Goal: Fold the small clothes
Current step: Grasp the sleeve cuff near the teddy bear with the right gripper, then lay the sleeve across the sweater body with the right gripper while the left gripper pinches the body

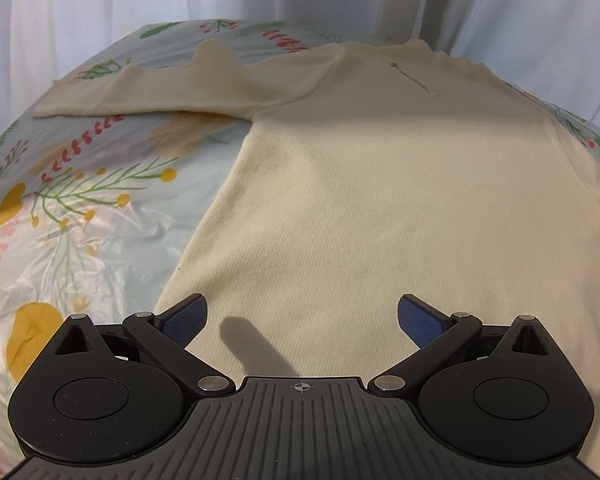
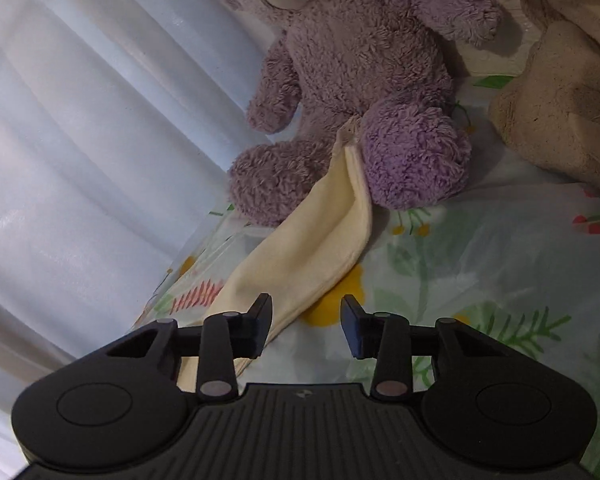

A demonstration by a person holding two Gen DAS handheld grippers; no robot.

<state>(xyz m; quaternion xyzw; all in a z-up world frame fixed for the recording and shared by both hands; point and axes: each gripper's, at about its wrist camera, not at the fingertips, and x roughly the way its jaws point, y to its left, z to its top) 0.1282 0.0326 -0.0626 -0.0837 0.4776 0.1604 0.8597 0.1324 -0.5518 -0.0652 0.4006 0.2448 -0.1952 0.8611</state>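
A cream long-sleeved top lies flat on the floral sheet, collar at the far end, one sleeve stretched out to the left. My left gripper is open and empty just above the top's near hem. In the right wrist view the other cream sleeve runs away from me, its cuff between the legs of a purple teddy bear. My right gripper is open, its jaws standing either side of the sleeve's near edge, holding nothing.
A beige plush toy sits to the right of the purple bear. White curtains hang along the bed's far side, also seen in the left wrist view. The floral sheet is wrinkled.
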